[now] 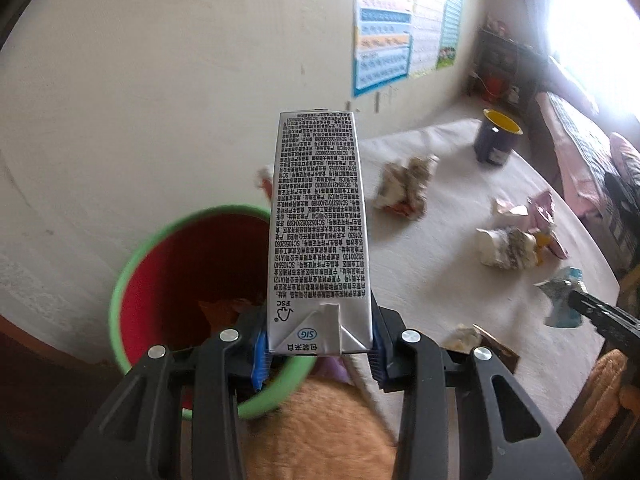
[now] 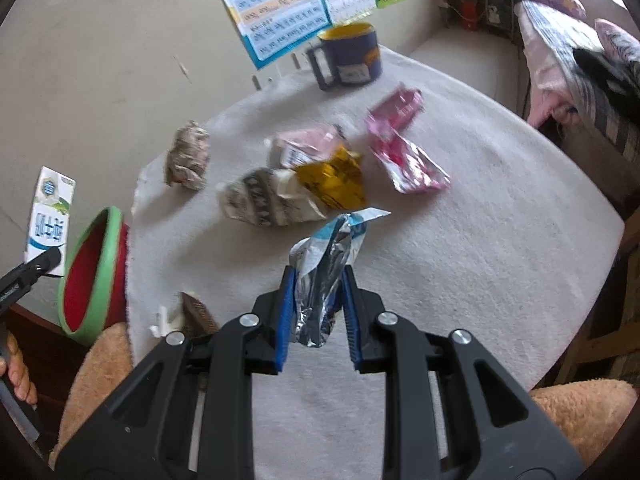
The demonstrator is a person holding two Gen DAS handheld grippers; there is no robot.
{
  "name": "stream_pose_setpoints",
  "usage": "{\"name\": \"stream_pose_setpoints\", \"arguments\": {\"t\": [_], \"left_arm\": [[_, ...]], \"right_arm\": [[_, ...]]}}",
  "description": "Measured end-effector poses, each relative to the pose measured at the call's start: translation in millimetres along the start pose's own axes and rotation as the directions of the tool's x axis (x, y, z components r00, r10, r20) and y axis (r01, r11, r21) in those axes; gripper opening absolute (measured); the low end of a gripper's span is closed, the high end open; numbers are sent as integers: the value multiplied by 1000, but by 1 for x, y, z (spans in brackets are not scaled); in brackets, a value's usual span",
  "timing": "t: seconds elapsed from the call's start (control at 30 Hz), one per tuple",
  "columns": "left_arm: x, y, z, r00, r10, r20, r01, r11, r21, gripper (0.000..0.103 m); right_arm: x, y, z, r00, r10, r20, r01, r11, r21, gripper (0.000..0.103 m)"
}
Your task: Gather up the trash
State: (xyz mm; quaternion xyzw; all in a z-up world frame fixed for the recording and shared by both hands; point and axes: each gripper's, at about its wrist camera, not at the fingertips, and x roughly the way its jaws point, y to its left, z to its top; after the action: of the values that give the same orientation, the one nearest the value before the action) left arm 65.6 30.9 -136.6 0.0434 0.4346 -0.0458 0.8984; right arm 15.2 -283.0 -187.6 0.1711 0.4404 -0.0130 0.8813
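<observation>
- A round table covered in a white fleecy cloth (image 2: 480, 240) stood by a plain wall, strewn with crumpled wrappers.
- A red bucket with a green rim (image 1: 132, 276) sat at the table's edge, orange scraps lying inside.
- A dark blue mug with a yellow interior (image 2: 352, 56) stood at the table's far side.
- The left gripper (image 1: 316, 344) clenched a tall silver drink carton (image 1: 316, 220) by its lower end, above the bucket's rim.
- The right gripper (image 2: 318, 312) pinched a crumpled silver-and-blue foil wrapper (image 2: 328, 256) above the cloth.
</observation>
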Motion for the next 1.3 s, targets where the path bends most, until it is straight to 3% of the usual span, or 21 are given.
{"name": "stream_pose_setpoints", "arguments": {"t": [0.27, 0.73, 1.07, 1.3], "left_arm": [[10, 48, -6, 999, 40, -20, -42, 995, -89, 36], [25, 116, -32, 992, 97, -87, -112, 974, -195, 36], [30, 134, -39, 990, 99, -103, -120, 966, -230, 36], [31, 141, -43, 988, 100, -117, -126, 964, -236, 36]], "right_arm": [[-9, 67, 13, 994, 108, 4, -108, 991, -76, 23], [26, 199, 15, 958, 261, -119, -284, 922, -264, 23], [31, 247, 19, 945, 292, -150, -326, 881, -342, 23], [39, 262, 18, 938, 305, -163, -343, 878, -334, 23]]}}
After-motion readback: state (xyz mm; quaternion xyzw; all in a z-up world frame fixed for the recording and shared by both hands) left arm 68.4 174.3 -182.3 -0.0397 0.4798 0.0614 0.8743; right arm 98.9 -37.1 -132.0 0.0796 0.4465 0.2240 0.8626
